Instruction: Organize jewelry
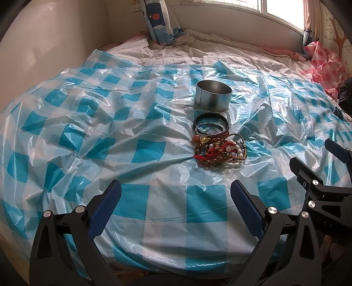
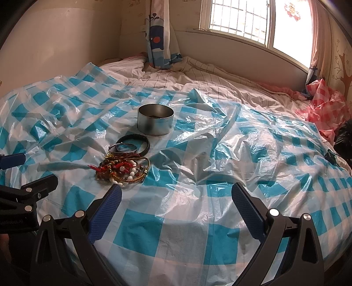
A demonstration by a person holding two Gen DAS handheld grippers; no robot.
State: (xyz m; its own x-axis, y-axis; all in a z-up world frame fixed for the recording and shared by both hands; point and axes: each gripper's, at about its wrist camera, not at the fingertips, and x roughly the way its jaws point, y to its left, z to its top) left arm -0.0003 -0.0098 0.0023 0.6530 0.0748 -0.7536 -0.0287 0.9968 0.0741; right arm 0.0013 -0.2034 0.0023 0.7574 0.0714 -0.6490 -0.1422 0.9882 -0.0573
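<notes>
A heap of jewelry (image 1: 220, 149) (image 2: 123, 169), red cords, brown and white beads, lies on a blue-checked plastic sheet (image 1: 110, 132) (image 2: 220, 143) spread over a bed. Black and silver bangles (image 1: 211, 125) (image 2: 134, 143) rest at its far edge. Behind them stands a round metal tin (image 1: 213, 94) (image 2: 155, 118), lid off. My left gripper (image 1: 176, 193) is open, short of the heap. My right gripper (image 2: 176, 193) is open too, to the right of the heap, nothing between its fingers. It also shows at the right edge of the left wrist view, right gripper (image 1: 316, 162).
A striped sheet (image 2: 198, 77) covers the far part of the bed. A patterned curtain (image 2: 158, 44) hangs at the back below a window (image 2: 242, 19). A crumpled pink-checked plastic sheet (image 2: 325, 103) and a dark object (image 2: 343, 136) lie at the right.
</notes>
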